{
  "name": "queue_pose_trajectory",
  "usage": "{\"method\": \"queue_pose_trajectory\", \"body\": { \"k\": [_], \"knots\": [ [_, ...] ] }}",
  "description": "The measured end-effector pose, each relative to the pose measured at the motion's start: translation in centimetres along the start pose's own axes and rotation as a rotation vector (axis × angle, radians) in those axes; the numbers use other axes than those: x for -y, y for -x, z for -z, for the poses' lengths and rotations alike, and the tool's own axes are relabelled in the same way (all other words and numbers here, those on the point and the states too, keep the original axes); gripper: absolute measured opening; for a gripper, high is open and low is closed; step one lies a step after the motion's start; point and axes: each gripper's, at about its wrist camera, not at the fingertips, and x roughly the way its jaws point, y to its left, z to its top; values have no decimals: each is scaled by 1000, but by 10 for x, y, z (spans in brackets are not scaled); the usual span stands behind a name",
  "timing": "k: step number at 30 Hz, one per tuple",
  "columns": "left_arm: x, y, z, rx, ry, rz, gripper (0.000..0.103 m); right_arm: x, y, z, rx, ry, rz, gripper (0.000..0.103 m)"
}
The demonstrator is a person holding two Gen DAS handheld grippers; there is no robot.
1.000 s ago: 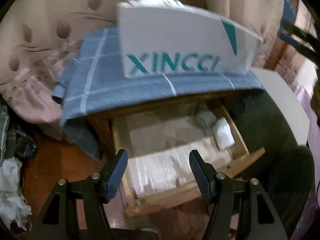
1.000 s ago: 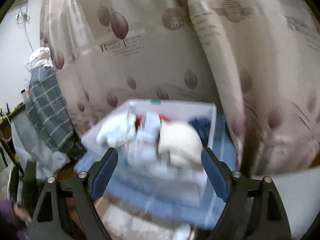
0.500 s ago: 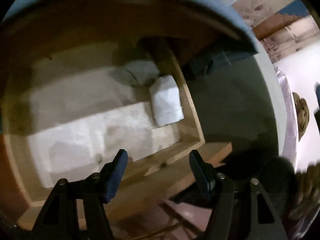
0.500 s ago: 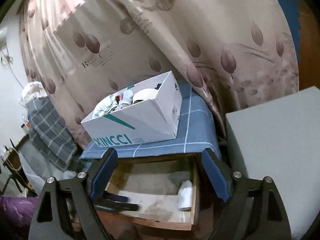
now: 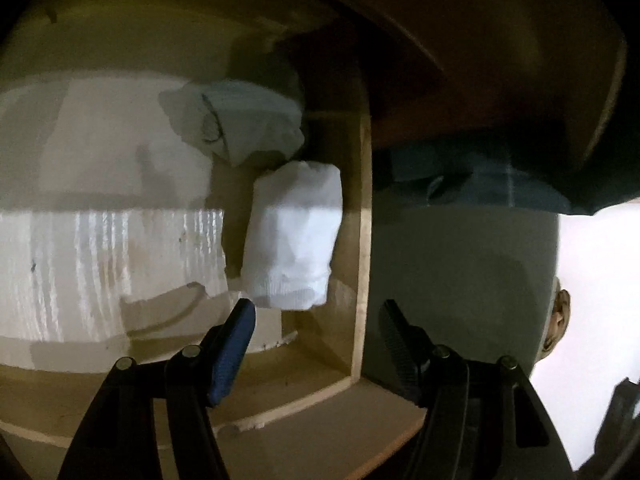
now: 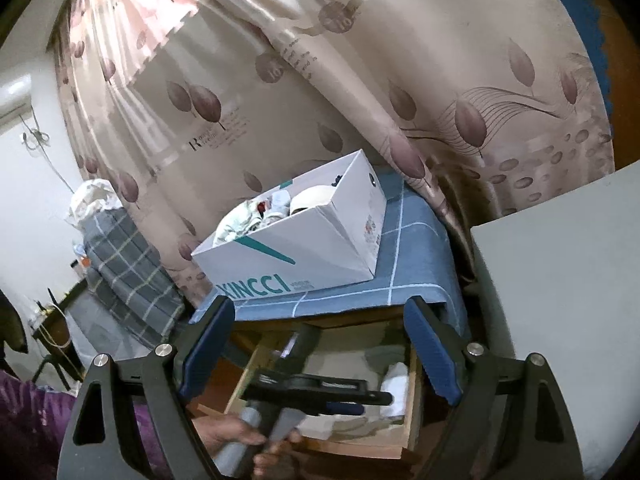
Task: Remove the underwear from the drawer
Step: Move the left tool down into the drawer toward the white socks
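Underwear (image 5: 292,236), white folded bundle, lying in open drawer (image 5: 362,240) by its side wall, w/ left gripper (image 5: 316,344) hovering just short, jaws apart & empty; right gripper (image 6: 316,352) likewise wide, gripping nothing.

Your left gripper (image 5: 316,320): black frame arms, silver round screws at pivots, two per side. Finger (image 5: 234,354) at 7 o'clock faced with blue pad; other finger at 5 o'clock looks dark, ribbed.

Your right gripper (image 6: 318,352): same black frame with triangular cut-outs, silver screws, both fingers (image 6: 430,350) padded blue.

Grey handle (image 6: 256,430) under left gripper, seen from right wrist. Your sleeve (image 6: 28,428) at 8 o'clock: purple fabric.
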Motion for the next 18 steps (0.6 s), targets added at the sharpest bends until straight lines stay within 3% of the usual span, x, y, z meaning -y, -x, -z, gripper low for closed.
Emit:
{"method": "queue_pose_trajectory", "body": {
  "k": [4, 8, 11, 18],
  "knots": [
    [-5, -13, -6, -14, 35, -84, 66, 4, 5, 0, 20, -18, -21, 88],
    [-7, -24, -13, -35, 77, -84, 66, 7, 7, -1, 28, -32, -41, 90],
    [-1, -28, -19, -23, 90, -129, 66, 8, 6, -1, 25, -36, -54, 90],
    [-28, -33, -34, -16, 290, -193, 68, 9, 7, -1, 25, -40, -64, 91]
  ]
}}
